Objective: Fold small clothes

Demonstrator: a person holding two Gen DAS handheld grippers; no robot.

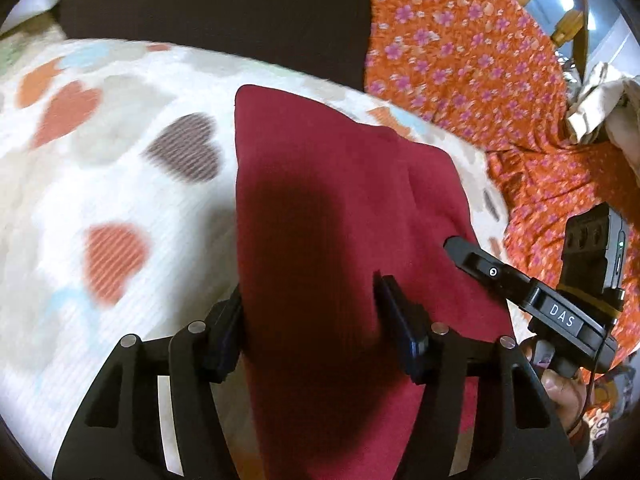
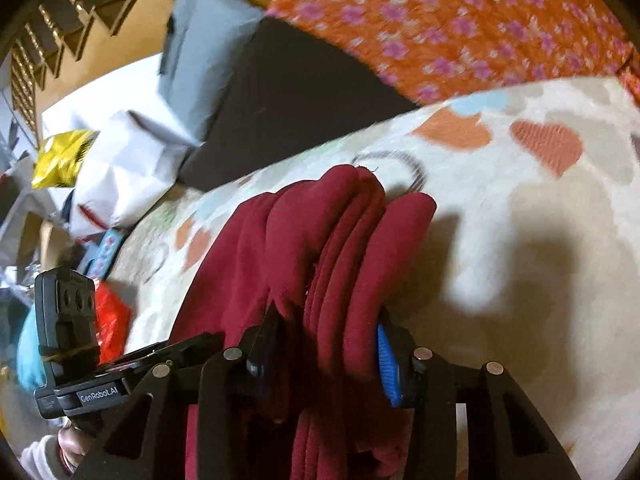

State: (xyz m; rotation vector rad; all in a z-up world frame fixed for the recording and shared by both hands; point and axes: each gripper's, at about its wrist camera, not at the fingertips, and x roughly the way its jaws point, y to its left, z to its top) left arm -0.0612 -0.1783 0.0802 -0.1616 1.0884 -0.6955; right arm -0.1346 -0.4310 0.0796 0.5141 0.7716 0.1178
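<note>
Mid-fold: a dark red garment fills the lower centre of both views, over a heart-print blanket. Left gripper and right gripper both clamp its bunched layers. Next, probably lay it flat and release.

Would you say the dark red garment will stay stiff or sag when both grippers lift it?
The dark red garment will probably sag: it already bunches into soft folds. Its fleecy-looking surface suggests it is light and unlikely to slip.
</note>
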